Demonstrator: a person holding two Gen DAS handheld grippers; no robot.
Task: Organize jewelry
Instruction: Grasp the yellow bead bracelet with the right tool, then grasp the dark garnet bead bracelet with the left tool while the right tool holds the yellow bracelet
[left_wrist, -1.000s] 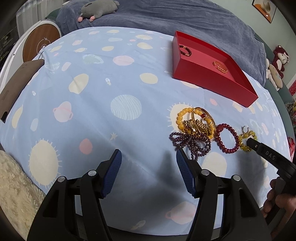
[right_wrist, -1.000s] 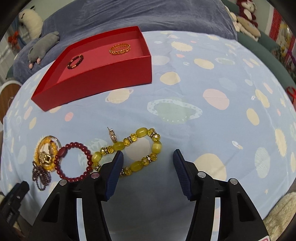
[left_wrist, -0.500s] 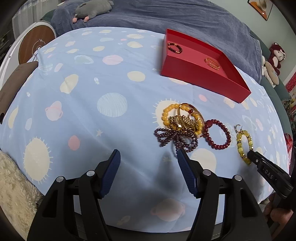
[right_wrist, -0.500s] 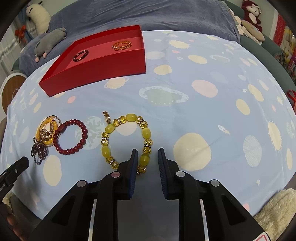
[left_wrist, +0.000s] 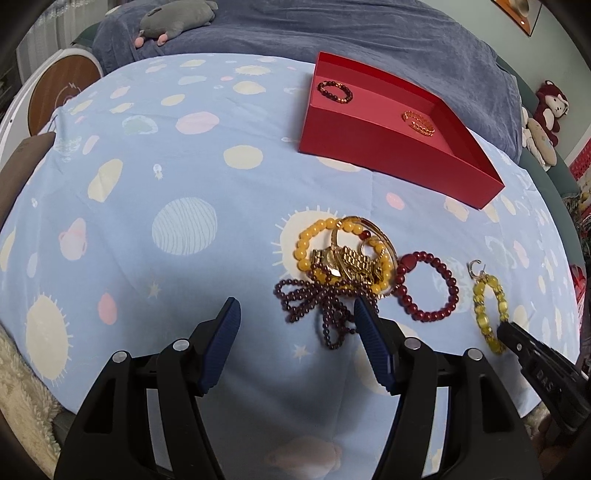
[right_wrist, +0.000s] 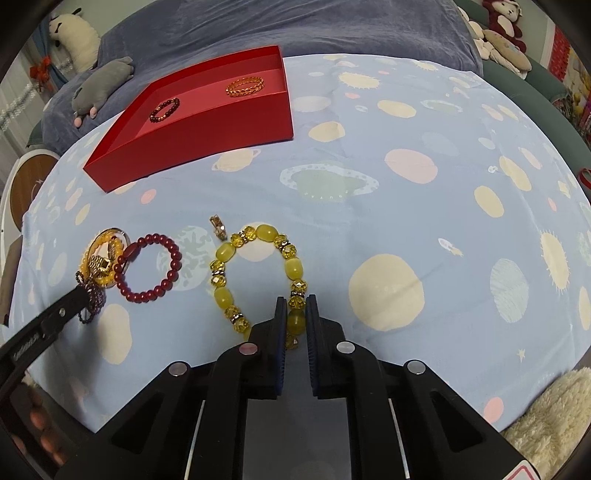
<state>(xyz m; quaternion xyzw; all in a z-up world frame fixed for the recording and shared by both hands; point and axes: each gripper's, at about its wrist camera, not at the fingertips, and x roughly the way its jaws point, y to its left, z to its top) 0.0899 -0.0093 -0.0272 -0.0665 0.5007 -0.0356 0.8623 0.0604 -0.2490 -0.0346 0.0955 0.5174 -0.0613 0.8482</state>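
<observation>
Two bracelets lay in the red box (right_wrist: 207, 122); nearer, the right tongs (right_wrist: 295, 314) gripped the yellow bracelet (right_wrist: 258, 273), left tongs (left_wrist: 295, 332) gaped open.

Before you: planet-print blue sheet (left_wrist: 184, 155), grey-blue blanket (left_wrist: 369, 33) with plush toys (right_wrist: 502, 33), cream fleece rug (right_wrist: 546, 413).

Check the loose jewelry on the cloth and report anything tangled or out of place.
One tangle: the yellow bead bracelet, gold bangle, gold watch band and dark purple bead strand lie heaped together. The red bead bracelet lies flat beside them.
</observation>
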